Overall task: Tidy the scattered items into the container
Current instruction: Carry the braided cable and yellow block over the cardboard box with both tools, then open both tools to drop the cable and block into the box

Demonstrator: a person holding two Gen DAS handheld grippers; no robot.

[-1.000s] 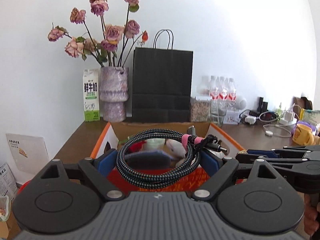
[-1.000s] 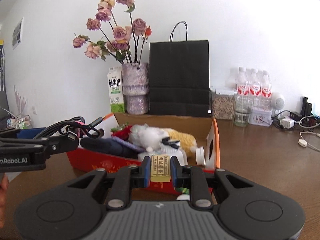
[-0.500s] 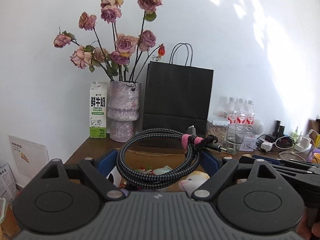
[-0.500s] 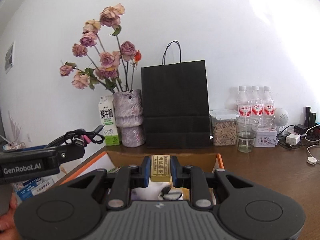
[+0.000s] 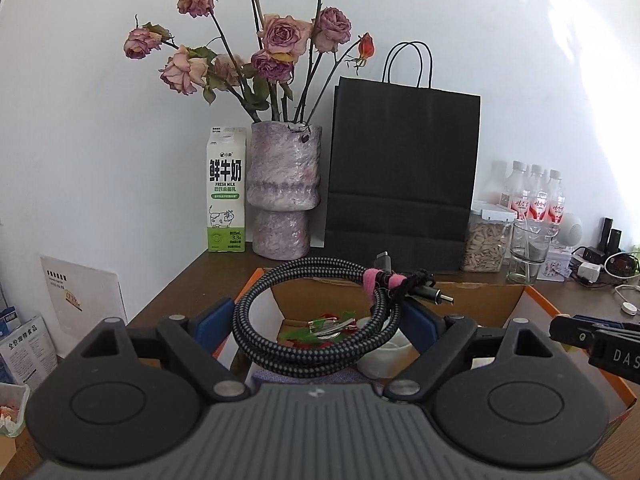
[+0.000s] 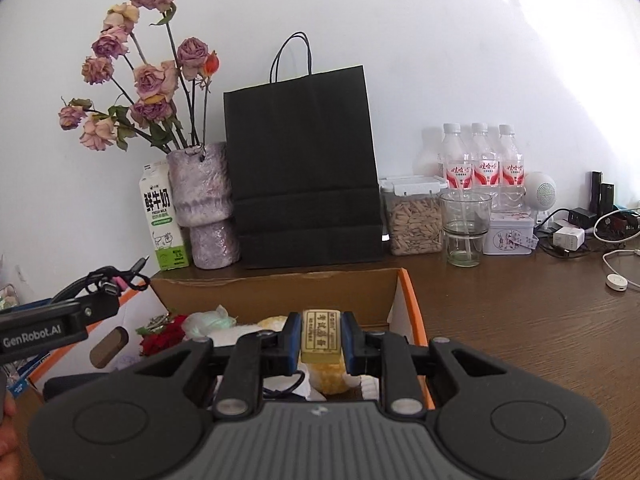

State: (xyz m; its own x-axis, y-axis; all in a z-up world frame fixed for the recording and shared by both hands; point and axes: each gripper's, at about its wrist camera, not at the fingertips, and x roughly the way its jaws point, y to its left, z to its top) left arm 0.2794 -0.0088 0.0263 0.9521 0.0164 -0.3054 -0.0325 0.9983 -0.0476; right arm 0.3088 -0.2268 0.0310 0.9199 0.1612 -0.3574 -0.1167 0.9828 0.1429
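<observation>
My left gripper (image 5: 316, 322) clamps a coiled braided cable (image 5: 316, 320) at the lower centre of its frame: the coil spans the wide gap between both blue pads (image 5: 210, 318), its pink tie and plugs poking toward the right. My right gripper (image 6: 320, 338) pinches a small gold bar-shaped block (image 6: 321, 336) tight between its pads, low in the middle of its view. Just beyond both sets of fingers sits the open cardboard box (image 6: 280, 294) with orange edges, already holding soft toys and red bits. Farther back, against the wall, stand a milk carton (image 5: 226, 194), a vase of dried roses (image 5: 284, 188) and a black paper bag (image 6: 304, 168).
</observation>
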